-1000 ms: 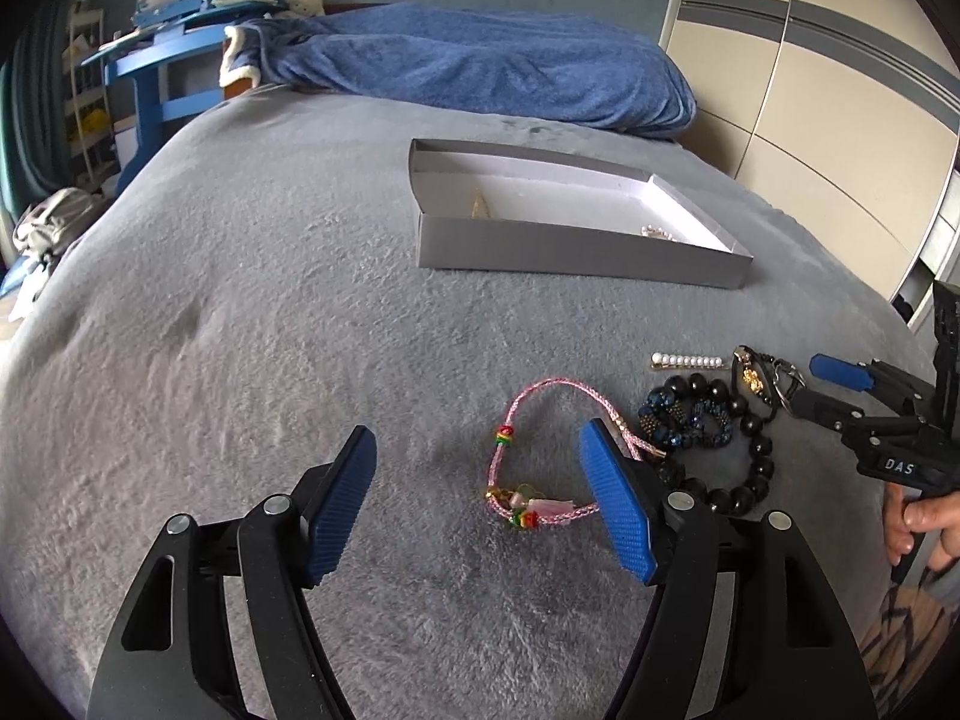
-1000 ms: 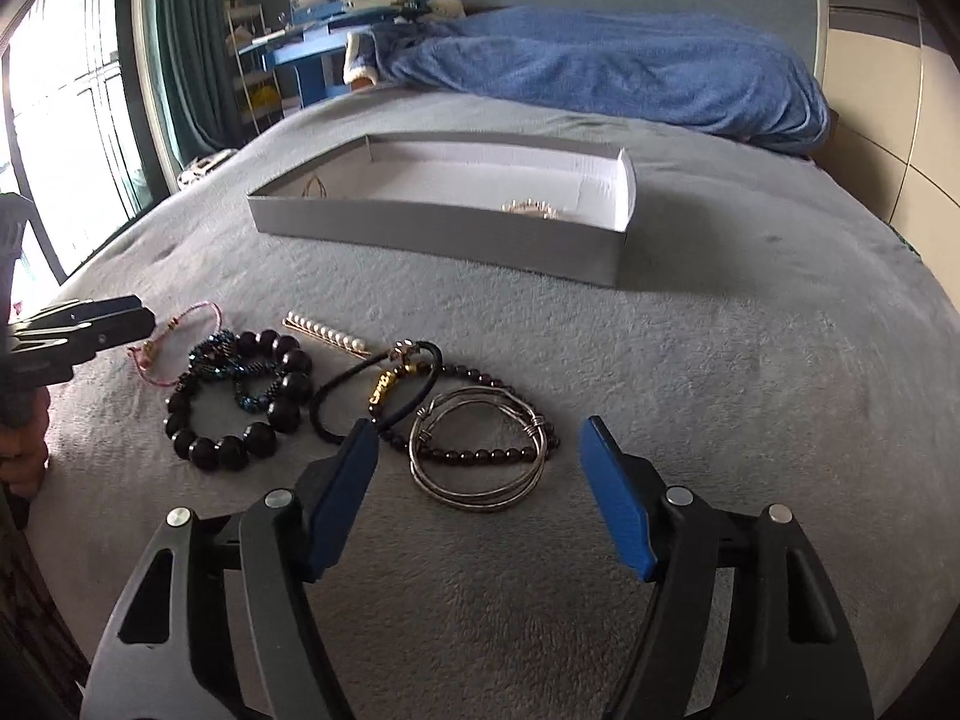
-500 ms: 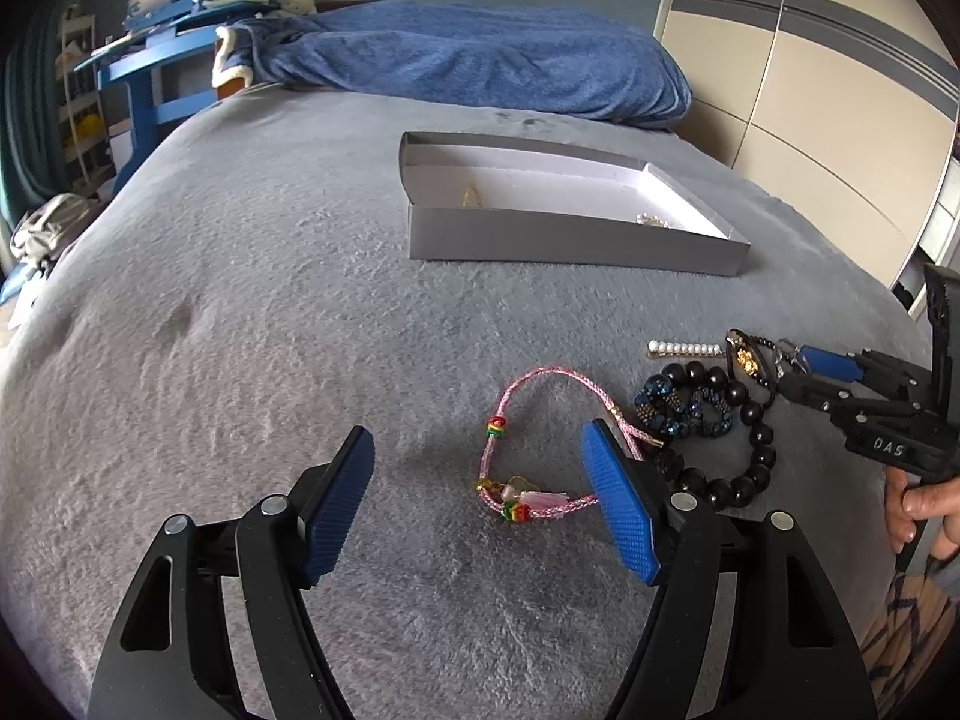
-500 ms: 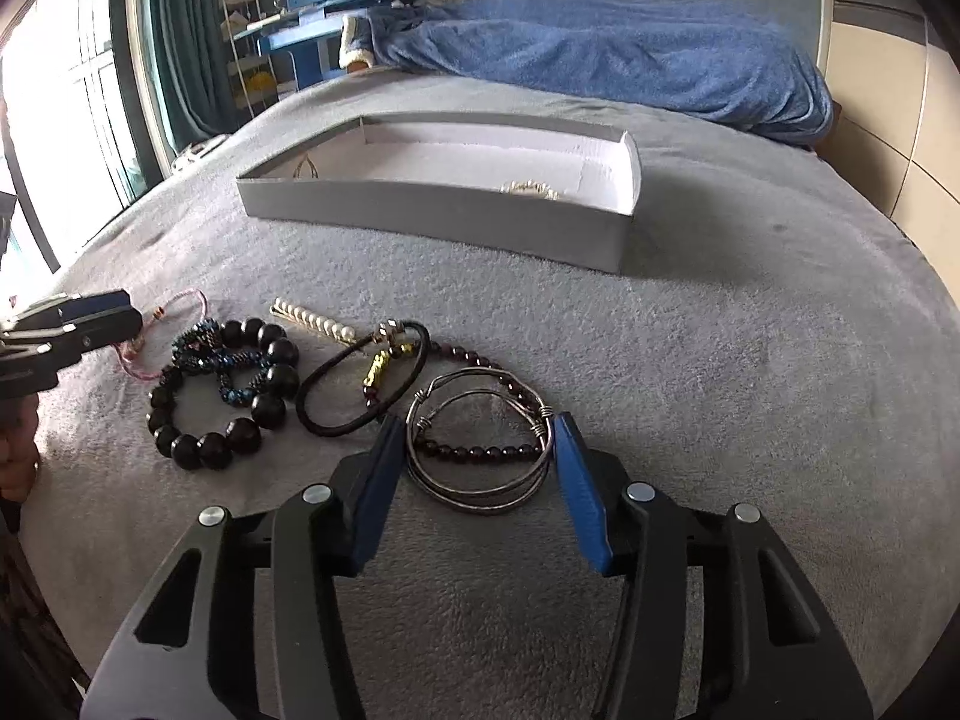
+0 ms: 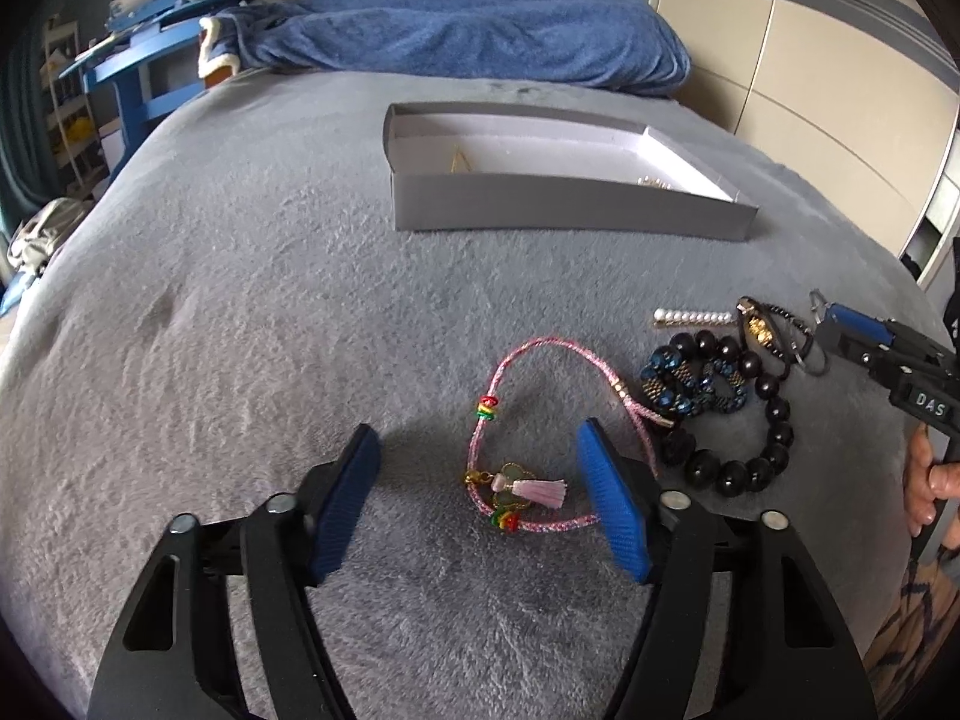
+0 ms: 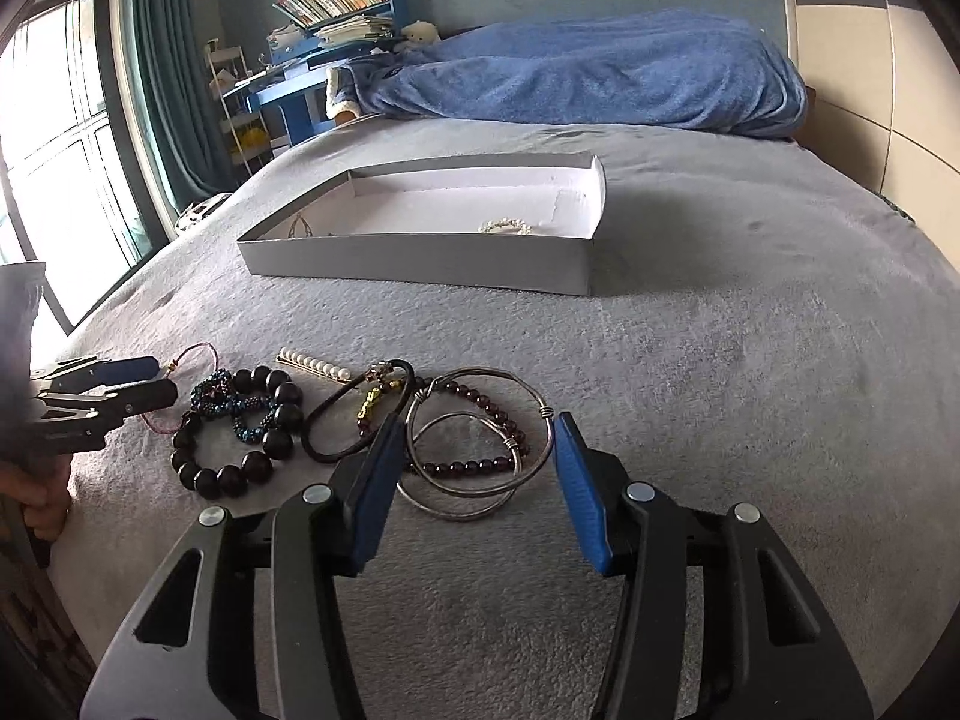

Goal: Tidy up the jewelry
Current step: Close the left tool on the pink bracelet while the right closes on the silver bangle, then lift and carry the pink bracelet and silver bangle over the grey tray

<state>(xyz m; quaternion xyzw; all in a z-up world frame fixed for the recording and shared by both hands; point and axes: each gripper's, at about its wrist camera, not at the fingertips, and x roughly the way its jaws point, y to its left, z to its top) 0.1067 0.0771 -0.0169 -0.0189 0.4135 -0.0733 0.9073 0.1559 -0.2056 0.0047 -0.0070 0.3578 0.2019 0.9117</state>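
Silver bangles (image 6: 474, 456) lie flat on the grey bed (image 6: 750, 372), overlapping a dark garnet bead strand (image 6: 480, 462). Right claw (image 6: 474, 480) has its pads apart, straddling the bangles, not clamped on anything yet.

Pink cord bracelet (image 5: 540, 432) with tassel charm lies just ahead of the left claw (image 5: 480, 498), pads wide apart around its near end, nothing gripped.

Between the two: big black bead bracelet (image 6: 240, 438), blue beaded piece (image 6: 240, 408) on top of it, black cord loop with gold charm (image 6: 360, 414), pearl bar (image 6: 312, 363). All touching or tangled in one cluster.

Grey box (image 6: 420, 258) sits farther up the bed, well apart from the pile; a pearl bracelet (image 6: 507, 227) and a thin gold piece (image 6: 298, 225) are already inside. Most of the job is left, I'd judge.

Risks:
- The bangles are thin, round and stacked, so closing across them may squeeze one out sideways or catch only one.
- The garnet strand runs through or under them and could drag along, or snag the black cord loop.
- The plush blanket gives, so pads may pinch fabric.
- The pink cord is limp and will dangle, and may catch the black beads on the lift.
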